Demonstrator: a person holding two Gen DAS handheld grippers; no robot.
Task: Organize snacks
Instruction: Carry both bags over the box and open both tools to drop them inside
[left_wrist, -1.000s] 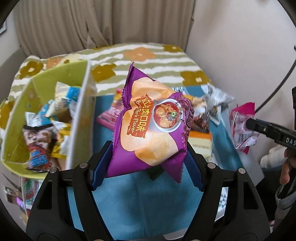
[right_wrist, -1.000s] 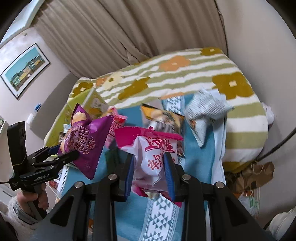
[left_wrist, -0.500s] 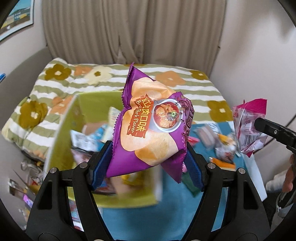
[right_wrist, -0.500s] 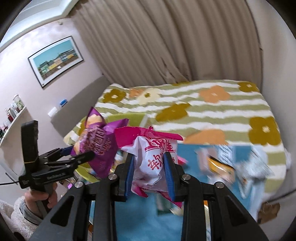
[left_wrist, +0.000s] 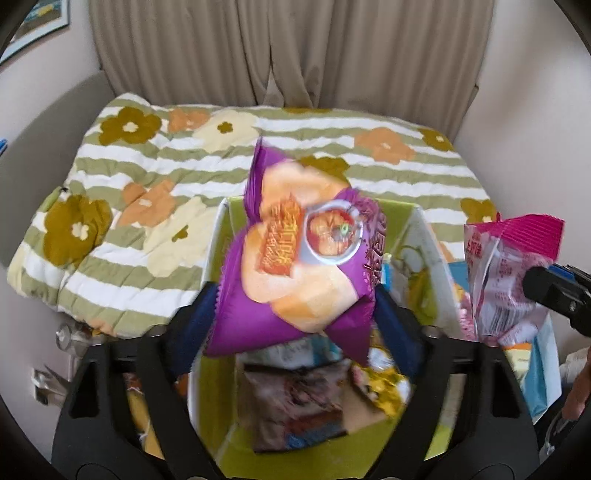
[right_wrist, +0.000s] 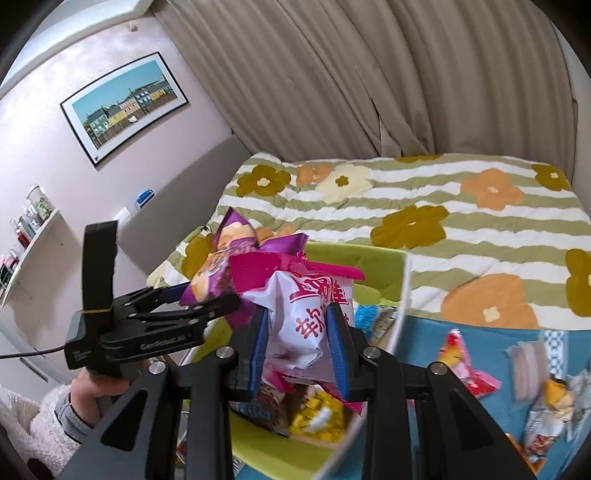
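Since both bags hang above the green bin (left_wrist: 413, 221), a careless release could miss it. The left gripper (left_wrist: 295, 317) pinches the purple chip bag (left_wrist: 295, 266); the right gripper (right_wrist: 297, 350) squeezes the pink-topped bag (right_wrist: 306, 314). Blur hides the rim, so alignment seems uncertain.

A bed with a green-and-white striped quilt (right_wrist: 461, 229) patterned with flowers sits before closed beige curtains (right_wrist: 332, 81), with a framed picture of colourful houses (right_wrist: 125, 105) and a wall shelf of jars (right_wrist: 31, 240) nearby.

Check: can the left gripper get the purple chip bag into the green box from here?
Probably yes. The left gripper holds the purple chip bag above the open green box, with no lid in the way. Packets already lie inside, and the right gripper with the pink packet is close alongside.
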